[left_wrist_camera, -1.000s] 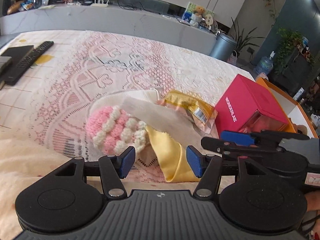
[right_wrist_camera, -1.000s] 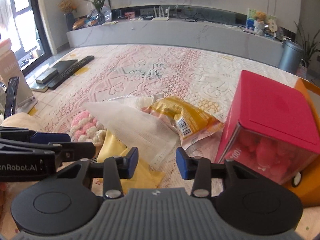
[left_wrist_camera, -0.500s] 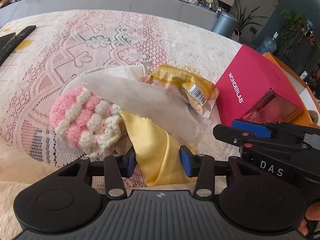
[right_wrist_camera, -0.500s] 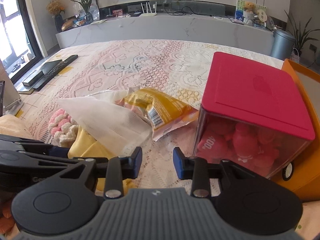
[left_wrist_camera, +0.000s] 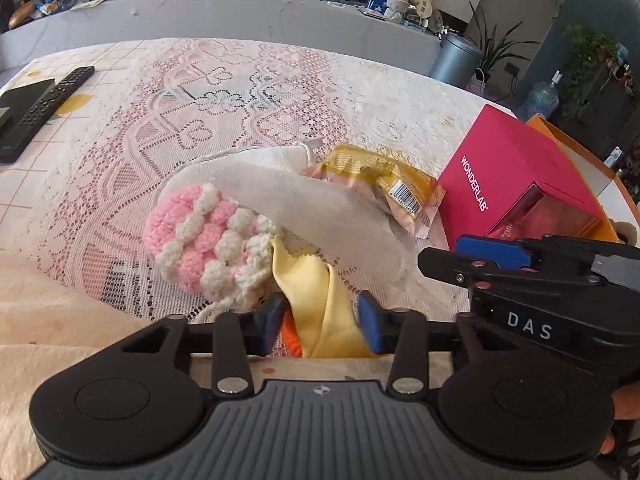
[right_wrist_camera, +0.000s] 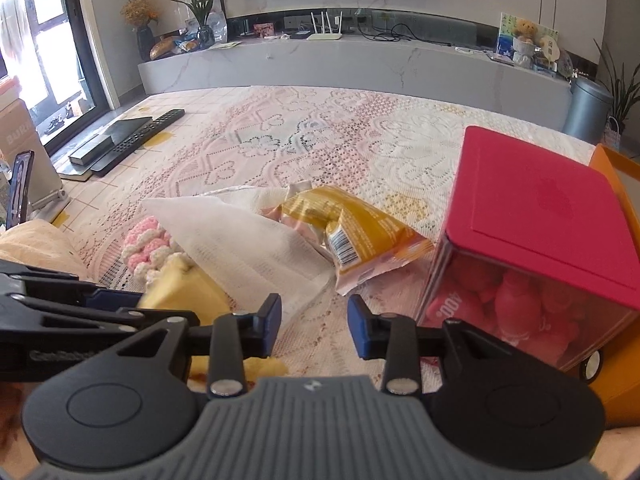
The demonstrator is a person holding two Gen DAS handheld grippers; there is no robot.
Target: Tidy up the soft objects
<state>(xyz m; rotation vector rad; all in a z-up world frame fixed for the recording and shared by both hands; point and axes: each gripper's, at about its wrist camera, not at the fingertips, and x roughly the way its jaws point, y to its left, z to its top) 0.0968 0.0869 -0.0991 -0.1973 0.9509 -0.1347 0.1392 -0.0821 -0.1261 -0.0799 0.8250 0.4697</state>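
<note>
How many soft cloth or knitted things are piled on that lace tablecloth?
3, maybe more hidden underneath: a pink-and-white crocheted pouch on the left, a white mesh cloth draped over the pile, and a yellow cloth between the left gripper fingers.

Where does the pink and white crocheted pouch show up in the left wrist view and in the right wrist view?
Left wrist view: the pink and white crocheted pouch lies left of centre, just beyond the left gripper.
Right wrist view: it peeks out at lower left, partly covered by the white tissue.
Shared landmark: the red WONDERLAB box at right in both.
</note>
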